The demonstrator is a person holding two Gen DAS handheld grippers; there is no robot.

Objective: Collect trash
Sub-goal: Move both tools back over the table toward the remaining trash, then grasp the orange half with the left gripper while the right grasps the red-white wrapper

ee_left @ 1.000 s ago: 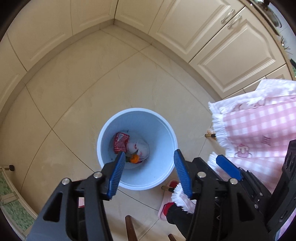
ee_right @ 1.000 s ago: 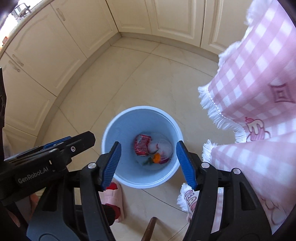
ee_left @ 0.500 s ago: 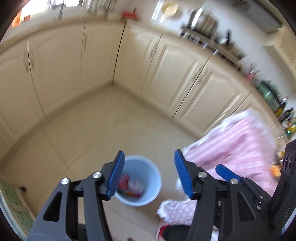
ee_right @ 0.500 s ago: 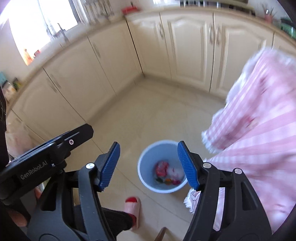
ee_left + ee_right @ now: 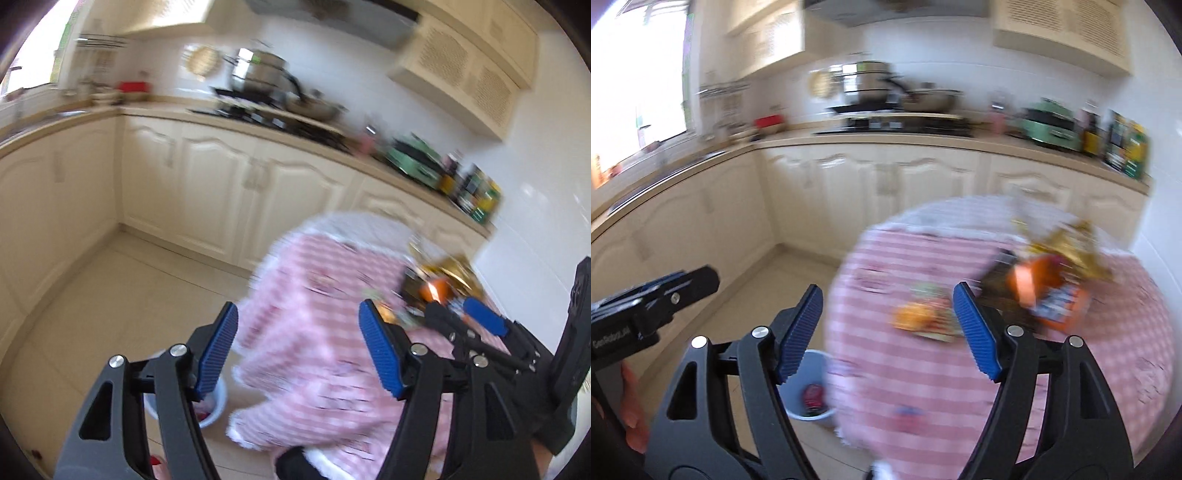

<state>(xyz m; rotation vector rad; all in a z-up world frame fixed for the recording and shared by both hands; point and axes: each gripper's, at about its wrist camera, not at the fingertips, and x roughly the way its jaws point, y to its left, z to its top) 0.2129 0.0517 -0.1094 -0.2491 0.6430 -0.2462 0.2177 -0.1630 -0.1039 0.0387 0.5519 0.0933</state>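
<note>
Two black handheld grippers with blue jaws are filling the bottom of each frame, and both views are blurred. The left gripper [image 5: 297, 345] is showing its jaws spread wide with nothing between them; they have just been opening further. The right gripper [image 5: 886, 326] is the same: jaws spread, empty, and just now widening.

A round surface covered by a pink checked tablecloth [image 5: 923, 369] is occupying the centre and right of both frames. Trash is lying on it toward the right of the frame: an orange piece [image 5: 914, 314] beside a flat wrapper, and behind them a heap of gold and orange packets [image 5: 1052, 284], too smeared to identify further.

A pale blue bin [image 5: 812, 373] is standing on the floor at the lower left of the frame, just beside the tablecloth's fringe, partly hidden behind the left-hand jaw. A red wrapper [image 5: 812, 395] is already lying inside it.

Judging by this, some trash is collected, while several pieces on the surface are waiting to be picked up and dropped into the bin.
</note>
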